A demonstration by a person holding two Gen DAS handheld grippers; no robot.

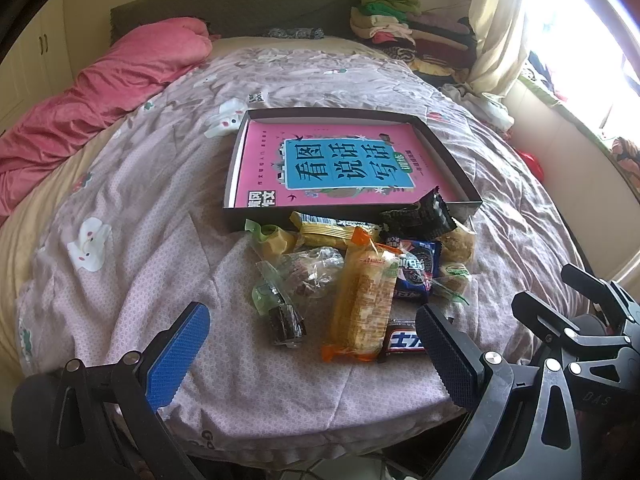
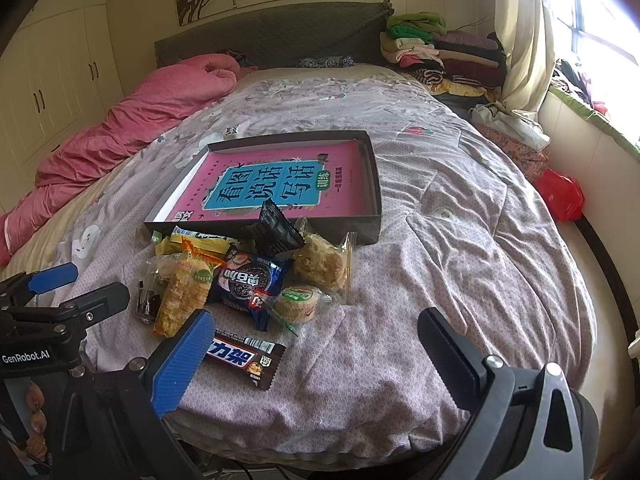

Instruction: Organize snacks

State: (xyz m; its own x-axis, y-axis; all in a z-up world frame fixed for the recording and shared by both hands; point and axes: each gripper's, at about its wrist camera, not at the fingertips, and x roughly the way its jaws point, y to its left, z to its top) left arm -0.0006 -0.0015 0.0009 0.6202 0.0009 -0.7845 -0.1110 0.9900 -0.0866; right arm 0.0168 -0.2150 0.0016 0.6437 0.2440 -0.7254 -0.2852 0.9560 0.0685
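Observation:
A pile of wrapped snacks lies on the bed in front of a shallow black box [image 1: 452,152] [image 2: 374,184] that holds a pink book [image 1: 332,164] [image 2: 276,184]. The pile includes a long orange cracker pack [image 1: 362,300] [image 2: 182,294], a blue cookie pack [image 1: 416,272] [image 2: 248,280], a black wrapper [image 1: 424,216] [image 2: 274,228], a crumbly cake in clear wrap [image 2: 322,266] and a brown chocolate bar [image 1: 404,342] [image 2: 246,356]. My left gripper [image 1: 312,356] is open just short of the pile. My right gripper [image 2: 316,364] is open, the chocolate bar by its left finger.
A pink quilt [image 1: 100,92] [image 2: 132,120] lies bunched along the bed's left side. Folded clothes [image 1: 416,32] [image 2: 440,52] are stacked at the far right by the curtain. A red bag [image 2: 560,194] sits off the bed's right edge. The right gripper shows in the left wrist view [image 1: 580,328].

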